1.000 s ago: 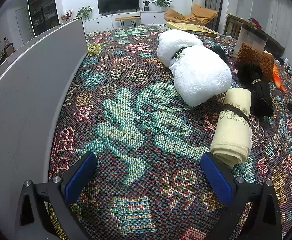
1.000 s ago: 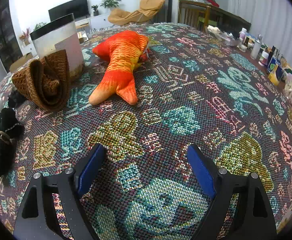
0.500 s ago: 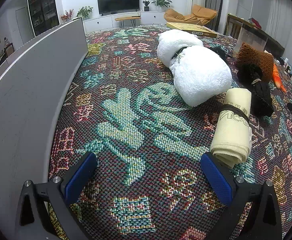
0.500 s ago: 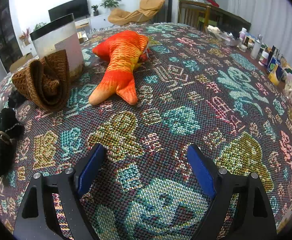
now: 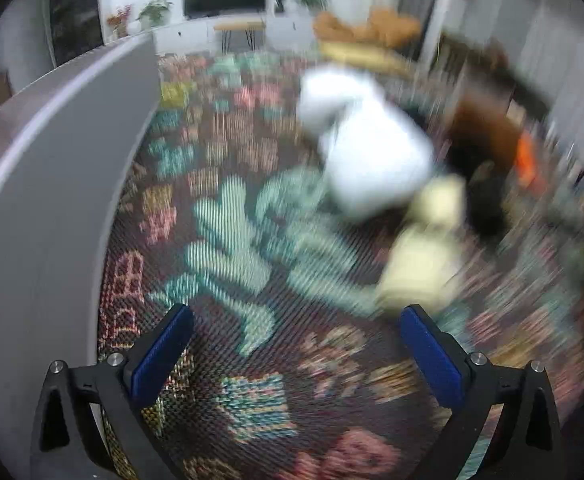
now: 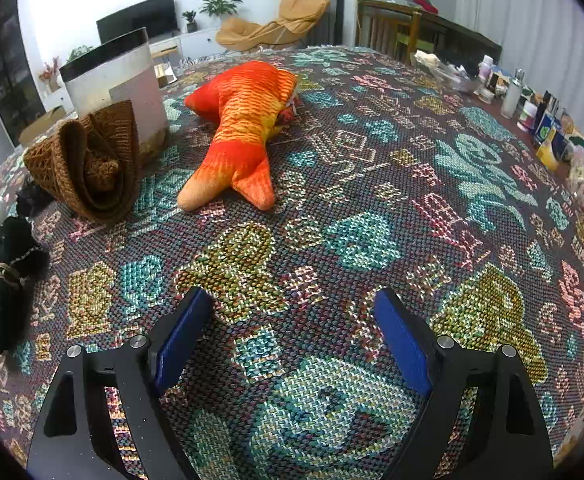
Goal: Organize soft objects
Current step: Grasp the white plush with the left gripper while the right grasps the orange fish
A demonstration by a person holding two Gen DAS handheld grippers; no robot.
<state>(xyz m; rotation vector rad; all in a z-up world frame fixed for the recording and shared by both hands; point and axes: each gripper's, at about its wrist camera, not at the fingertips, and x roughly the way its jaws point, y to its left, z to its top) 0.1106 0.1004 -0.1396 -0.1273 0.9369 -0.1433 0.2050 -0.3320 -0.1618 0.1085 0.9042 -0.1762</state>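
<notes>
The left wrist view is blurred by motion. In it a white fluffy bundle (image 5: 368, 148) lies on the patterned cloth, with a cream rolled towel (image 5: 424, 256) just beyond the right finger. My left gripper (image 5: 296, 344) is open with only cloth between its blue pads. In the right wrist view an orange fish plush (image 6: 240, 128) lies ahead, a brown knitted roll (image 6: 88, 168) to its left, and a black soft bundle (image 6: 8, 276) at the left edge. My right gripper (image 6: 292, 336) stands open over bare cloth, well short of the plush.
A grey box wall (image 5: 44, 208) runs along the left of the left wrist view. A round white bin with a dark rim (image 6: 116, 88) stands behind the brown roll. Bottles and small packages (image 6: 532, 108) crowd the table's right edge. Chairs stand beyond the table.
The left wrist view has gone blurred as that gripper swings slightly; the towel and white bundle sit a little further left in it. The right gripper's view is unchanged.
</notes>
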